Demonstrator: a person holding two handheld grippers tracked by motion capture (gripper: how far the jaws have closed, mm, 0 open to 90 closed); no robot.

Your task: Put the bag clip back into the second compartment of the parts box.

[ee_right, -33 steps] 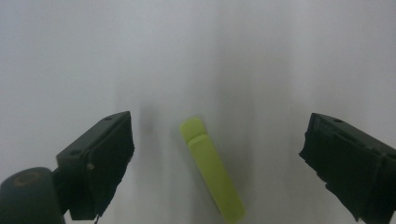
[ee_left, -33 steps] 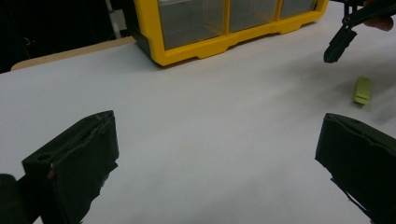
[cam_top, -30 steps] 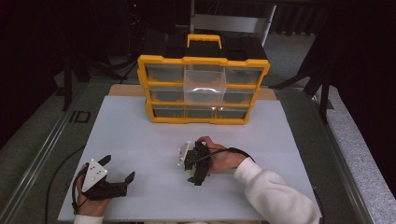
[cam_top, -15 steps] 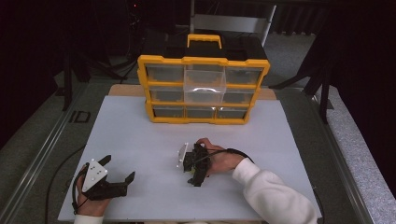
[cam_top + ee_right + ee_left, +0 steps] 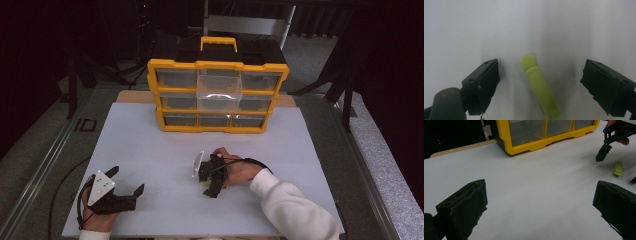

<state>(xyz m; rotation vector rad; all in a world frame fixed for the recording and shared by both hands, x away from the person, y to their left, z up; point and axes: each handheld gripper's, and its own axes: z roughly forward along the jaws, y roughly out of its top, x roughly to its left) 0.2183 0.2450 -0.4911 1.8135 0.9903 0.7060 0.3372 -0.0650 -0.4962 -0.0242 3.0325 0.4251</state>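
Left tool [image 5: 131, 186]: sits low at the near left corner of the desk [image 5: 150, 150], held in a hand [image 5: 95, 212]; its jaws stand wide apart with nothing but bare desk between them, as the left gripper view shows.
Left tool's outlook: its own two black jaws frame the white surface; farther off to the right lie the clip [image 5: 618, 168] and a jaw of the other tool [image 5: 609, 145].
Clip: a small yellow-green piece [image 5: 540, 86], flat on the desk, near the middle and a little toward the person; in the high view it peeks out just under the right tool [image 5: 206, 184].
Clip versus right tool: it lies in the gap between the two jaws, slanted, nearer the left jaw in the right gripper view, touching neither pad.
Right tool [image 5: 540, 82]: pointed down at the desk over the clip; jaws spread wide, and they have just been closing a little, not yet pressing on the clip.
Organizer [image 5: 218, 90]: yellow, with clear drawers and a black top, at the far side of the desk, well apart from both tools.
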